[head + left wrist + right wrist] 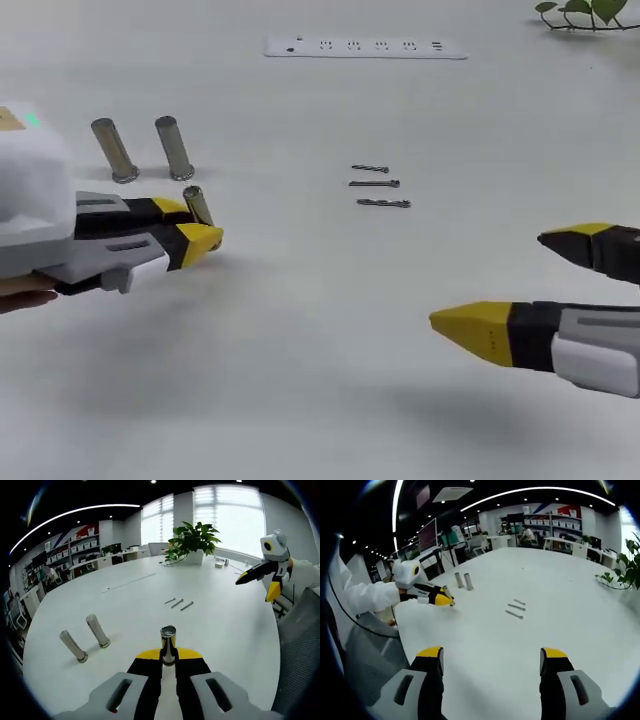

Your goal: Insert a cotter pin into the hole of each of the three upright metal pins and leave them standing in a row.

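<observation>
My left gripper (198, 225) (168, 655) is shut on one upright metal pin (197, 205) (168, 643), holding it near its base at the left of the white table. Two more metal pins (113, 151) (175, 148) stand just behind it, leaning slightly in the left gripper view (73, 646) (97, 630). Three cotter pins (375, 184) (178, 603) (515, 608) lie in a short stack at the table's middle. My right gripper (510, 285) (491, 660) hovers open at the right, well clear of the cotter pins, nothing between its fingers.
A white power strip (365, 47) lies at the table's far edge. A potted plant (590, 12) (192, 542) stands at the far right corner. The white table (320, 380) stretches bare in front of both grippers. Office desks and shelves lie beyond.
</observation>
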The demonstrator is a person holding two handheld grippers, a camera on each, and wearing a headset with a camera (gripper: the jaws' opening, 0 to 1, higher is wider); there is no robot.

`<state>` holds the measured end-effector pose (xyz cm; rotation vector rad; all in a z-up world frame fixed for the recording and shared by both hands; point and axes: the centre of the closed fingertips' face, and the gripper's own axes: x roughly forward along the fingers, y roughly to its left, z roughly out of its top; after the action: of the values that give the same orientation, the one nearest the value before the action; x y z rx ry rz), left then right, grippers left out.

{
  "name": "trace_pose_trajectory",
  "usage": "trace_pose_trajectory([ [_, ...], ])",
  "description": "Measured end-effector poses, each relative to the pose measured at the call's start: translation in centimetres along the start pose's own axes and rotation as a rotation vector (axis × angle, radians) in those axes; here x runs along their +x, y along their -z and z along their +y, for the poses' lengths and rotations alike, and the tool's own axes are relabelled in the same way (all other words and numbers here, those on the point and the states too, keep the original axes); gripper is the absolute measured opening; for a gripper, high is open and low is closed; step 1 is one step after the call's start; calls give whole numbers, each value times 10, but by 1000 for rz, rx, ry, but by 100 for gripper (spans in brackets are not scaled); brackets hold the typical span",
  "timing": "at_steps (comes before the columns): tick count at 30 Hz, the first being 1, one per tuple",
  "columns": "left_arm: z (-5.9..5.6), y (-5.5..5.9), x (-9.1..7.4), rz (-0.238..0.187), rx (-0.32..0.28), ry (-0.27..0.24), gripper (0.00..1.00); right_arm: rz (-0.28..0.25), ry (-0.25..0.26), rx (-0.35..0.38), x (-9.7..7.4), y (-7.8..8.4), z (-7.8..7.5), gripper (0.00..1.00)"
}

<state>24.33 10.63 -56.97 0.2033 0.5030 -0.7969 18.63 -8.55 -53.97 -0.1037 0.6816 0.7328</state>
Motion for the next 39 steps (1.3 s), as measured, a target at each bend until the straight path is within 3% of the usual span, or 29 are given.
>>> trace_pose_trajectory([
  [18,-31,8,18,-2,-12,57,6,5,-7,-2,1,3,2,76],
  [29,-38,10,24,9,-9,67,6,5,-11,1,1,3,4,76],
  [39,-38,12,25,11,-8,69,6,7,-13,3,2,3,4,76],
])
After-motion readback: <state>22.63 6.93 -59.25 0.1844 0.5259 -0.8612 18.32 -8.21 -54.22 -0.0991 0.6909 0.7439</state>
